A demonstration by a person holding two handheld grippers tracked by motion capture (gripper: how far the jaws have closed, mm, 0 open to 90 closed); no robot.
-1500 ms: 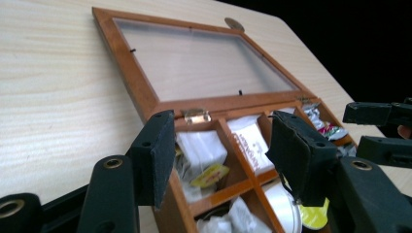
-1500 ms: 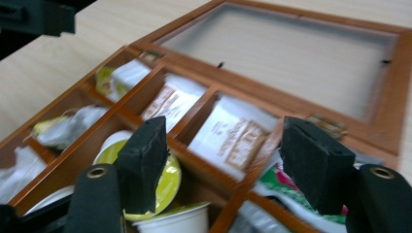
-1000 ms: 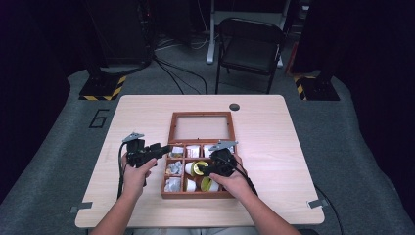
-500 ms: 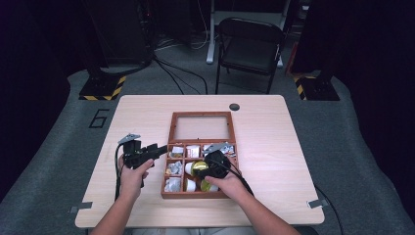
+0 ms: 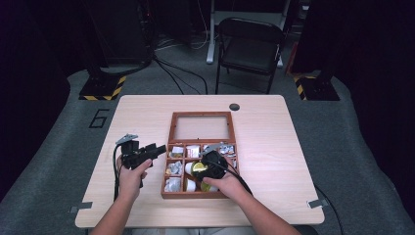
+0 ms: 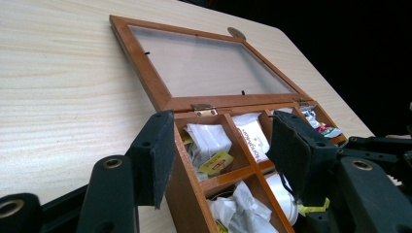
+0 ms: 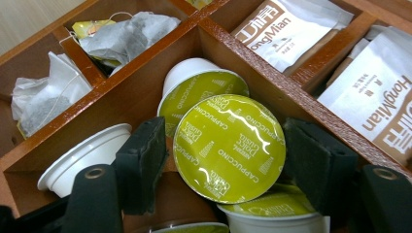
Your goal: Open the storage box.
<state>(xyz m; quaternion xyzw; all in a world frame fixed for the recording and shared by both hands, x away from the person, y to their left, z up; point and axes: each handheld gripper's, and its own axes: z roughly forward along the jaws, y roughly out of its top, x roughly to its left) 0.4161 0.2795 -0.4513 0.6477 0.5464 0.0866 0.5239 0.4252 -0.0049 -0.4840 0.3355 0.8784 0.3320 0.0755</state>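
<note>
A wooden compartment box (image 5: 169, 161) lies mid-table with its glass lid (image 5: 200, 127) folded flat behind it. My right gripper (image 5: 201, 170) hovers over the middle compartments. In the right gripper view its pads (image 7: 145, 160) press the sides of a coffee capsule (image 7: 228, 145) with a yellow-green foil top, held tilted above other capsules (image 7: 82, 155). My left gripper (image 5: 160, 150) sits at the box's left side, pointing toward it. In the left gripper view it (image 6: 223, 145) is open, and the box's wall (image 6: 189, 194) shows between the jaws with neither pad touching it.
Tea bags (image 7: 121, 29) and white sachets (image 7: 282, 29) fill neighbouring compartments. A cable hole (image 5: 234, 106) sits near the table's far edge and a folding chair (image 5: 249, 44) stands beyond it. Bare tabletop lies to the left (image 5: 132, 117) and right (image 5: 274, 147) of the box.
My right gripper has shifted slightly left and toward me over the box, with the green-topped capsule at its tips. The left gripper has stayed where it was.
</note>
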